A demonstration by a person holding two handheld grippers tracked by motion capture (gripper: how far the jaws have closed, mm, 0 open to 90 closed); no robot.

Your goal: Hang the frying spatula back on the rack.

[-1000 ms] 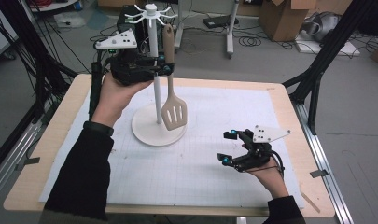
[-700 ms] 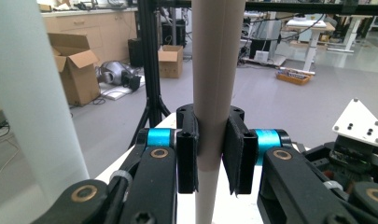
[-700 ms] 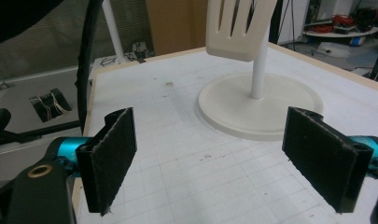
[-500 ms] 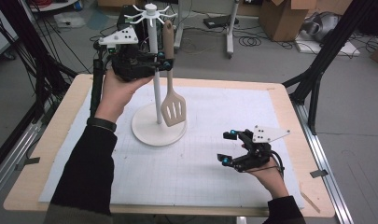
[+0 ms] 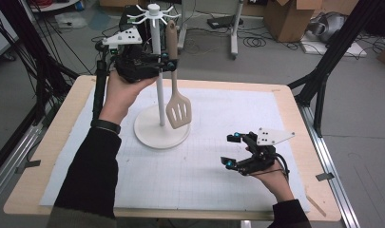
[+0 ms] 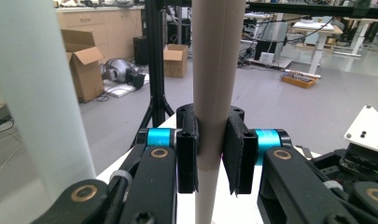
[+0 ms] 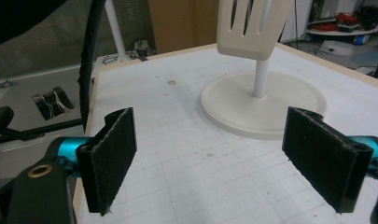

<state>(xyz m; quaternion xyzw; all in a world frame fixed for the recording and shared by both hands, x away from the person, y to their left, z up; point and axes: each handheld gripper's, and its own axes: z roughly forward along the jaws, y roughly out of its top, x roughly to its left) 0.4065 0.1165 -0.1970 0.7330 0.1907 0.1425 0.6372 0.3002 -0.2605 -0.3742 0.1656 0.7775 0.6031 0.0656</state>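
The slotted spatula [image 5: 177, 102] hangs upright beside the white pole of the utensil stand [image 5: 160, 124], toward the far left of the surface [image 5: 285, 109], its head low, just above the stand's round base, and its handle top up among the hooks at the crown; whether it is on a hook cannot be told. The left claw [image 5: 167, 64] pinches the handle's upper part from the left, and the left gripper view shows both pads pressed flat against the smooth beige shaft [image 6: 214, 84]. The spatula looks light and stiff, likely plastic or silicone-coated, with a round, rather slick handle that could twist or slide in a loose hold; a firm pinch high on the shaft, as here, seems the sensible place, since the wide slotted head offers poor purchase and would swing. The stand looks tall and narrow over its base, so a sideways tug may tip it. The right claw [image 5: 234, 150] rests near the right, spread wide and empty, its pads [image 7: 109, 156] well apart. No brand, label or readable writing can be made out on the spatula, stand or grid mat [image 5: 209, 180].
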